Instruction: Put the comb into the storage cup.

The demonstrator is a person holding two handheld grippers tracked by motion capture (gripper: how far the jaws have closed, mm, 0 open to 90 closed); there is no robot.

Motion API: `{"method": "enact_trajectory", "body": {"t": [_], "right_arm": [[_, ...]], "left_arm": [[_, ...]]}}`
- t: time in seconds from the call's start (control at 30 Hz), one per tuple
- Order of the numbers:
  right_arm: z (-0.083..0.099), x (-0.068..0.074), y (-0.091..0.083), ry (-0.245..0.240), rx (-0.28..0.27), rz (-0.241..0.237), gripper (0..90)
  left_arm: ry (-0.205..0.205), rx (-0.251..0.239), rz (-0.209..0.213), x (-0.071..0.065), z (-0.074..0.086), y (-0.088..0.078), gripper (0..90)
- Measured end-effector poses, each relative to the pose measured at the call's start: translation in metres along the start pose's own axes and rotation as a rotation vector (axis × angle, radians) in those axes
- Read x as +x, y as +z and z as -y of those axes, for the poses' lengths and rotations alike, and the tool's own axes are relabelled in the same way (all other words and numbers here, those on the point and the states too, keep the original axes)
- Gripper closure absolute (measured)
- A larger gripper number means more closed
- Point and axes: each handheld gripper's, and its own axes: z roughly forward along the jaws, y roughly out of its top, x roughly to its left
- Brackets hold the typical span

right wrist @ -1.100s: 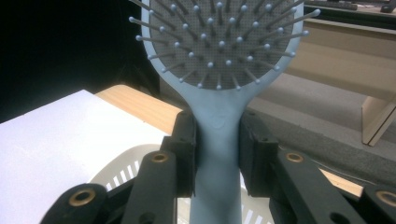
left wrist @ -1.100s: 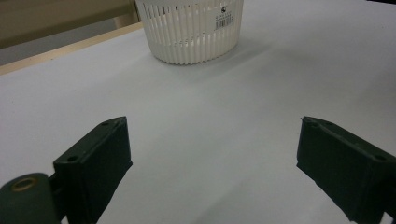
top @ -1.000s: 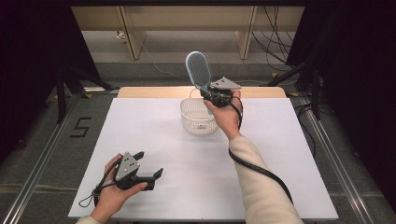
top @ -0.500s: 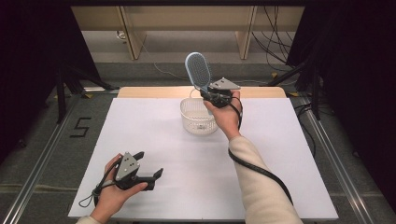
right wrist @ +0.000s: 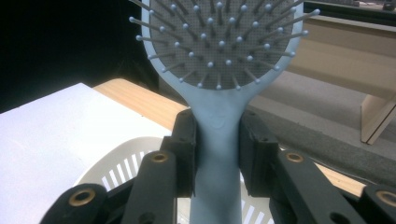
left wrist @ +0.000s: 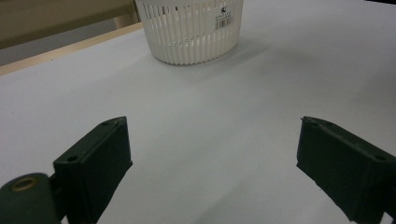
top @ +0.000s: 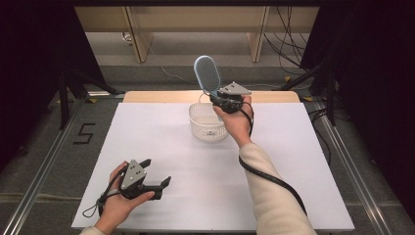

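Brush clamped above the basket

The right gripper (top: 219,99) holds the brush (right wrist: 219,84) by its handle, head upward, over the basket (top: 208,122); the left gripper (top: 155,174) rests on the table (top: 293,161), jaws wide and empty.

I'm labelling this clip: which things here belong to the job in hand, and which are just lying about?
In the job:
- blue hairbrush, handle clamped in the right gripper
- white slatted basket beneath it

Lying about:
- left gripper, open, idle on the white table
- floor cables
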Motion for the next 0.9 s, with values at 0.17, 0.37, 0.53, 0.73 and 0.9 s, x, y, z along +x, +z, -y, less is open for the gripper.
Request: {"method": "enact_trajectory", "body": {"t": [0.17,0.37,0.53,0.73,0.9], "right_arm": [[0.0011,0.0001,0.0005,-0.003,0.003,-0.001,70.3],[0.0018,0.0014,0.0005,-0.010,0.004,-0.006,70.3],[0.0023,0.0017,0.0009,-0.012,0.004,-0.006,70.3],[0.0032,0.0028,0.0019,-0.015,0.001,-0.006,70.4],[0.0045,0.0040,0.0033,-0.020,-0.001,-0.009,70.4]], "left_arm": [[0.000,0.001,0.001,-0.0001,0.0000,0.0000,9.3],[-0.004,0.001,0.001,-0.0004,0.0001,0.0002,9.3],[-0.004,0.002,0.001,-0.0004,0.0001,0.0002,9.3],[-0.003,0.003,0.002,-0.0004,0.0001,0.0003,9.4],[-0.003,0.003,0.003,-0.0005,0.0001,0.0003,9.3]]}}
